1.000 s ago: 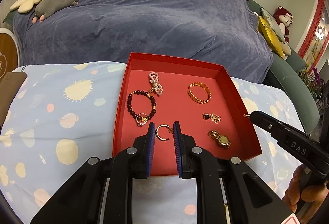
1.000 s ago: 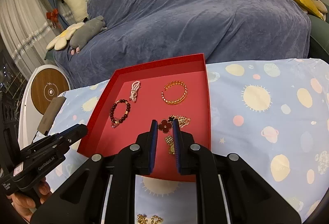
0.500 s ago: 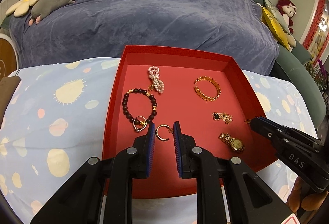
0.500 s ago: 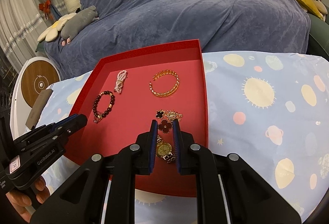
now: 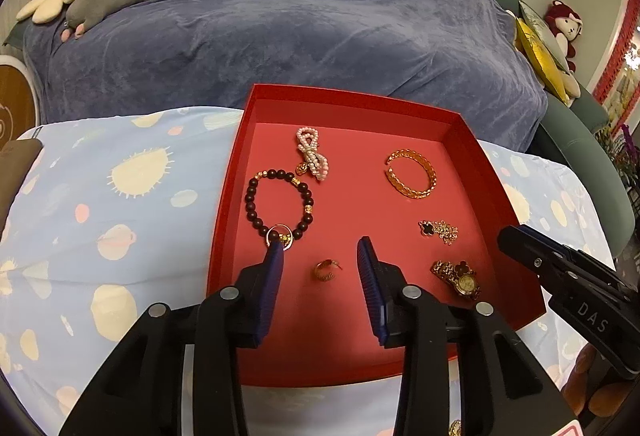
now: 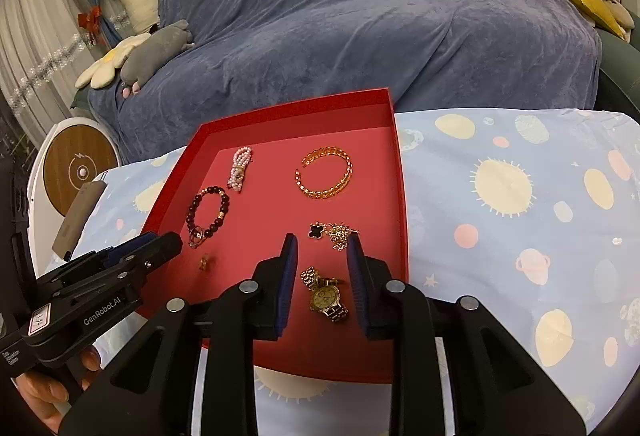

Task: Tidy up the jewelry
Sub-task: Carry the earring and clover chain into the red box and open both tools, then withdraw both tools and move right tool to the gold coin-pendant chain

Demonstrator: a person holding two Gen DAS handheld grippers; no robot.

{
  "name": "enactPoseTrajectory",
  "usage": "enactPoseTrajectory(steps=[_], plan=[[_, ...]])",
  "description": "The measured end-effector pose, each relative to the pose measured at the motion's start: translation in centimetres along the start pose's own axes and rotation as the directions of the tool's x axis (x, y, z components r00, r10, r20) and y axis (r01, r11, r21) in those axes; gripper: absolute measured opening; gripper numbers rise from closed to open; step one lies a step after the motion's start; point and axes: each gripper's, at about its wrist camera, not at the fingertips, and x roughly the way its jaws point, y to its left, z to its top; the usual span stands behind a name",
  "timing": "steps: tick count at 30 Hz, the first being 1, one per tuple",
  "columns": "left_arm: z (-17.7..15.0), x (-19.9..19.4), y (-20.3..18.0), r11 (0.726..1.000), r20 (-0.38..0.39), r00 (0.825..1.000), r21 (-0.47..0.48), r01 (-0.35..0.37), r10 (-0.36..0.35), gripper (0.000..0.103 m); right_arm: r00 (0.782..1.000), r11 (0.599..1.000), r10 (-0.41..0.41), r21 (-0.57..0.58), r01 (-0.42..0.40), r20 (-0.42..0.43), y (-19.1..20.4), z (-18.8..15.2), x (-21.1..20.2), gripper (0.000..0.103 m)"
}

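Since a second ago, the small gold earring (image 5: 327, 270) has been released: it was pinched in the left gripper (image 5: 320, 252) and is now seen lying on the floor of the red tray (image 5: 360, 107), between the parted blue pads, which have just been opening and press on nothing. The clover charm, held before in the right gripper (image 6: 318, 242), is no longer between its pads; these too have just been opening, and the gold watch (image 6: 326, 296) is seen lying on the tray floor in the gap, untouched.

Both grippers are held tilted downward over the tray's near edge, the left at about 7 o'clock of the tray, the right at about 5 o'clock.

From left to right in the tray, a dark bead bracelet (image 5: 278, 201) with a ring, a pearl strand (image 5: 312, 153), a gold bangle (image 5: 412, 173) and a black clover necklace (image 5: 438, 230) are laid apart. The tray is set on a planet-print cloth (image 5: 120, 195); a blue-covered sofa (image 5: 300, 15) is seen behind at 12 o'clock.
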Motion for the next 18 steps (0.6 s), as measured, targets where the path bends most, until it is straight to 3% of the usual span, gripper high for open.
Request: enactPoseTrajectory(steps=[18], plan=[[-1.0,-3.5,-0.4,0.999,0.065,0.997,-0.021,-0.031,0.033,0.036,0.998,0.998,0.048,-0.031,-0.048,0.027,1.5,-1.2,-3.1,0.027]])
